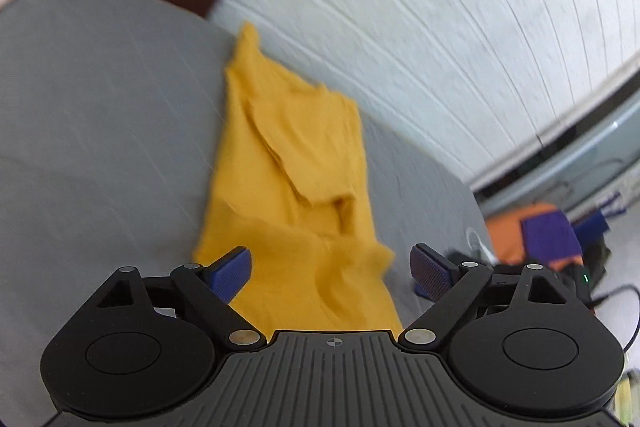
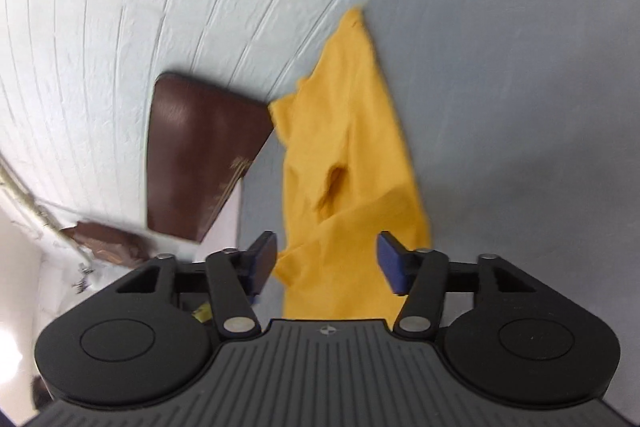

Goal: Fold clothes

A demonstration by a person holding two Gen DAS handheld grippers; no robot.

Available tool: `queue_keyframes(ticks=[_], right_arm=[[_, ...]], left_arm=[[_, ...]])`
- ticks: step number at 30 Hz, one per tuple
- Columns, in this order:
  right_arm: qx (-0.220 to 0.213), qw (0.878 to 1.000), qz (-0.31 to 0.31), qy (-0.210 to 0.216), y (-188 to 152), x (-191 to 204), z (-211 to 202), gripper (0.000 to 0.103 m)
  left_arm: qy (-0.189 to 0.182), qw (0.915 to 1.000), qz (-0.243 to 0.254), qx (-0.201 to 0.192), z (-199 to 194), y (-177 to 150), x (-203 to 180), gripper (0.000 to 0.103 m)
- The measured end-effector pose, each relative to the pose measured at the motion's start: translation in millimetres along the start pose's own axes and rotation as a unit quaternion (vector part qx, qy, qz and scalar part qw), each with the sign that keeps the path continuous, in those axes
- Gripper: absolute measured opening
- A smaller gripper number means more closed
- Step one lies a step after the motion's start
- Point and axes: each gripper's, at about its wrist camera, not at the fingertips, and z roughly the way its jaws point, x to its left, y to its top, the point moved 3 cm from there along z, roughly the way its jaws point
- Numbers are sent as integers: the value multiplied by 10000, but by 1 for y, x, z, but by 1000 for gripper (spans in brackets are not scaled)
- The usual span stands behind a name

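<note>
bedroom in a home

grey bed sheet (image 1: 100,115) spread over a mattress, w/ brown padded headboard (image 2: 192,151) at one end. white ribbed wall panels (image 1: 440,27) run along the far side. bright clothes pile (image 1: 540,231) on floor, far right.

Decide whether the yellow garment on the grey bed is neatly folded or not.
Not neatly folded. The yellow garment lies in a long, rumpled strip on the grey bed, with uneven overlapping layers and wrinkled edges.

Each wrist camera looks forward along its own open claw, left (image 1: 331,273) and right (image 2: 327,263), close above the grey bed sheet (image 1: 92,131), both sharing the crumpled yellow cloth garment (image 1: 292,163) against the white ribbed wall (image 1: 420,11).
</note>
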Motion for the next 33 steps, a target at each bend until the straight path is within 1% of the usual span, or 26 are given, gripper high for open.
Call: queue_keyframes(ticks=[2, 3, 4, 6, 7, 8, 9, 10, 11, 13, 14, 15, 16, 17, 18, 19, 20, 21, 22, 23, 24, 27, 28, 30, 32, 33], right_arm=[[283, 9992, 154, 248, -3, -3, 24, 51], [423, 9988, 196, 169, -3, -7, 36, 48], [487, 9985, 222, -76, -2, -13, 46, 46], [393, 9976, 506, -265, 7, -31, 53, 9], [288, 9969, 701, -219, 12, -39, 51, 9], [148, 9967, 790, -127, 16, -41, 45, 10], [19, 9977, 672, -104, 18, -36, 38, 16], [-83, 9988, 469, -109, 18, -29, 32, 19], [-82, 9994, 334, -67, 18, -24, 31, 21], [115, 9997, 192, 105, 14, -17, 36, 35], [271, 9995, 106, -78, 13, -17, 43, 46], [419, 9983, 48, -407, 13, -20, 50, 29], [475, 9974, 99, -526, 17, -24, 51, 20], [463, 9976, 213, -463, 24, -26, 48, 20], [371, 9985, 218, -352, 32, -23, 42, 25], [237, 9993, 122, -270, 41, -17, 36, 26], [104, 9996, 56, -238, 52, -13, 32, 26], [-29, 9997, 19, -254, 65, -11, 29, 30], [-161, 9995, -18, -270, 79, -8, 26, 35], [-278, 9991, -23, -309, 93, -7, 25, 37], [-349, 9987, -20, -368, 107, -8, 27, 39], [-417, 9975, 30, -562, 150, -18, 41, 53], [-470, 9971, 99, -585, 160, -25, 42, 53], [-429, 9973, 188, -567, 176, -33, 54, 61], [-270, 9975, 322, -569, 189, -40, 70, 61], [-164, 9979, 361, -512, 193, -42, 75, 59]], left_arm=[[-64, 9996, -110, 236, 25, -10, 6, 94], [58, 9992, -235, 312, 35, -13, 14, 93], [76, 9990, -347, 265, 41, -13, 22, 89], [-136, 9970, -748, 123, 38, -6, 33, 87], [-176, 9959, -886, 80, 33, -2, 36, 86], [-233, 9960, -858, -37, 28, 4, 35, 88], [-270, 9964, -792, -131, 24, 9, 34, 88], [-279, 9965, -764, -173, 23, 13, 34, 90], [-288, 9966, -736, -214, 22, 16, 34, 92], [-233, 9968, -766, -59, 30, 20, 38, 92], [-193, 9966, -796, 56, 35, 21, 40, 91], [-153, 9963, -825, 172, 40, 22, 43, 91], [-250, 9957, -864, 203, 40, 26, 43, 91], [-477, 9946, -913, 151, 36, 33, 42, 91], [-662, 9934, -931, 86, 31, 41, 41, 92], [-693, 9932, -931, 2, 29, 52, 41, 93], [-616, 9936, -940, -85, 29, 65, 44, 97], [-539, 9939, -950, -172, 28, 77, 46, 102], [-462, 9940, -959, -260, 28, 90, 49, 103], [-382, 9936, -1019, -298, 29, 102, 54, 103], [-305, 9927, -1139, -266, 34, 115, 62, 103], [-57, 9888, -1485, -103, 54, 150, 88, 103], [67, 9889, -1482, -27, 61, 159, 93, 103], [285, 9900, -1369, 170, 77, 174, 100, 103], [444, 9907, -1237, 347, 94, 186, 105, 103], [428, 9911, -1195, 392, 103, 191, 107, 103]])
